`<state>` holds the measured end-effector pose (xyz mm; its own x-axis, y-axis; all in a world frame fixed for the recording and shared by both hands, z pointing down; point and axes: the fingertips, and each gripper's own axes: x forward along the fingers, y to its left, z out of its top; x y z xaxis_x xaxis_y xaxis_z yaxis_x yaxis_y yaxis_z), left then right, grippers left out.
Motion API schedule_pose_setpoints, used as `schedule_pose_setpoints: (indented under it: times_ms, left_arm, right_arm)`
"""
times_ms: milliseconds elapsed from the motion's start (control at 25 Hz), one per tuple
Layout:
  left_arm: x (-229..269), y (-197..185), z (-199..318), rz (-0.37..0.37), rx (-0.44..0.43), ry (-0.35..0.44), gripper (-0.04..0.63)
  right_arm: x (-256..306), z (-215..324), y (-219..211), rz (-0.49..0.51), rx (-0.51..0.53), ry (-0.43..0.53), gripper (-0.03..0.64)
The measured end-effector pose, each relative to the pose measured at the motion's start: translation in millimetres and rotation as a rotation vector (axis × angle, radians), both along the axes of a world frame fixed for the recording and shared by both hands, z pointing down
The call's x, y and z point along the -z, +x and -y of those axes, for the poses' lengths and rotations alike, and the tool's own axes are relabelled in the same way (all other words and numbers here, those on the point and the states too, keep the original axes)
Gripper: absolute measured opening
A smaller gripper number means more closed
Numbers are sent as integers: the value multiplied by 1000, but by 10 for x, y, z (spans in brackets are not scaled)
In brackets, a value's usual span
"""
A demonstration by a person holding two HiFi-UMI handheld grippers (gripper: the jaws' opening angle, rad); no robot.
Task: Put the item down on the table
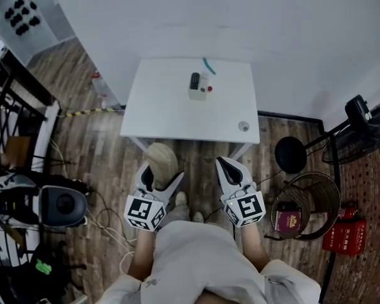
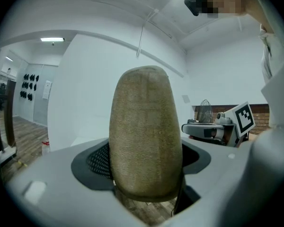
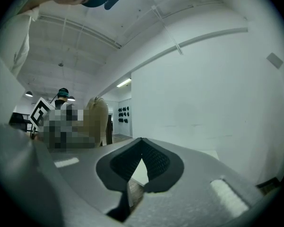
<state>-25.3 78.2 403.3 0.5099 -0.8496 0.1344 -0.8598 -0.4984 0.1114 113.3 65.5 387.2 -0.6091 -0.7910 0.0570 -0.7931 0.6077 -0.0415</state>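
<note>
A tan, oval, rough-textured item [image 1: 161,161] stands upright between the jaws of my left gripper [image 1: 159,177], which is shut on it. In the left gripper view the item [image 2: 146,136] fills the centre, held near its lower end by the left gripper [image 2: 146,159]. My right gripper [image 1: 223,162] is shut and holds nothing; in its own view the right gripper [image 3: 142,142] has its tips touching, with the tan item [image 3: 98,119] off to the left. Both grippers hover over the wooden floor, short of the near edge of the white table [image 1: 171,116].
On the table sit a small white box with a dark part [image 1: 198,86], a teal strip [image 1: 208,66] and a small round object [image 1: 243,126]. A black stool [image 1: 291,154], a wire basket [image 1: 316,189] and a fan [image 1: 361,116] stand to the right; grey equipment [image 1: 57,206] is on the left.
</note>
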Motion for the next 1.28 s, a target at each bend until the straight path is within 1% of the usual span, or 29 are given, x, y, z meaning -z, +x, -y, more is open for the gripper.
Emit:
schedule_pose_setpoints:
  times_ms: [320,720,1280]
  left_arm:
    - [-38,-95,482,-6,-16,2,405]
    - [-104,-290,1290,-14,-52,-21,405]
    - [14,-653,2374,-27,-100,-15,405]
  right_arm:
    - [-31,454,-57,-14,-23,-3,3]
    - [-63,1200,-242,-22,-64,-14,3]
    - [40,2194,-678,-46,-103,-15,3]
